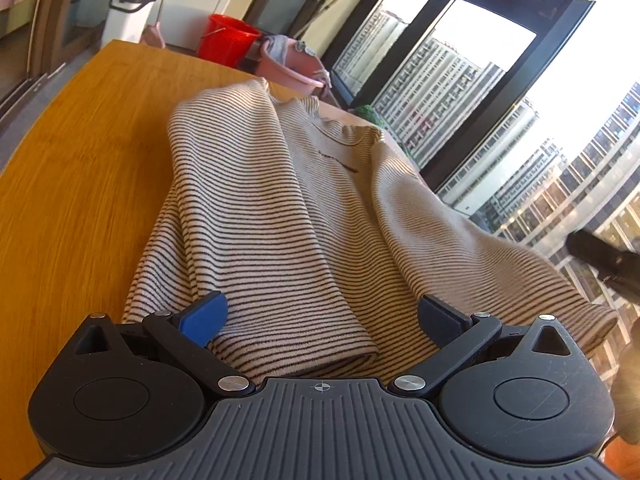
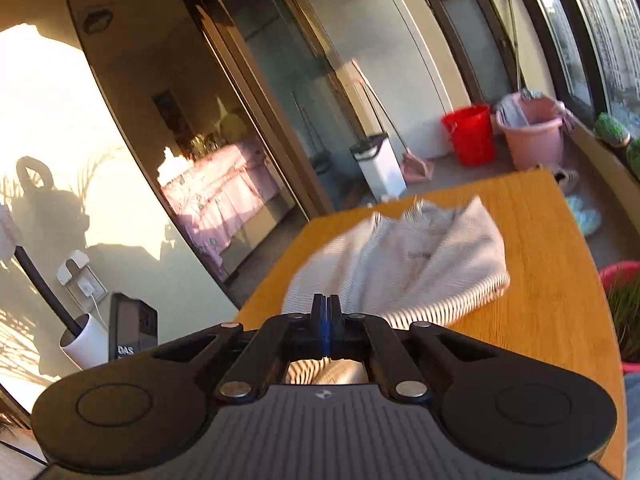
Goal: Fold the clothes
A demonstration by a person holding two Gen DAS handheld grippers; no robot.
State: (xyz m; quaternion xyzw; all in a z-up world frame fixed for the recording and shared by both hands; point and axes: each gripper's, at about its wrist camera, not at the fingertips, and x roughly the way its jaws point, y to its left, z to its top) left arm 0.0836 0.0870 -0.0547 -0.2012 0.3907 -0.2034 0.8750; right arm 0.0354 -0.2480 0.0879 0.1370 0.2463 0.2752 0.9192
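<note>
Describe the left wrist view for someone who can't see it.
An open left gripper hovers over a striped shirt spread on a wooden table. Behind stand a red bucket and a pink tub beside tall windows.

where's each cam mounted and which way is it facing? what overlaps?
Left wrist: on the left gripper, looking down along open jaws across the striped shirt on the wooden table toward the windows; a dark piece of the other gripper shows at right.
Right wrist: on the right gripper, jaws shut, apparently pinching shirt fabric, facing the sliding glass doors.
Shared: shirt, table, red bucket, pink tub, white bin.
</note>
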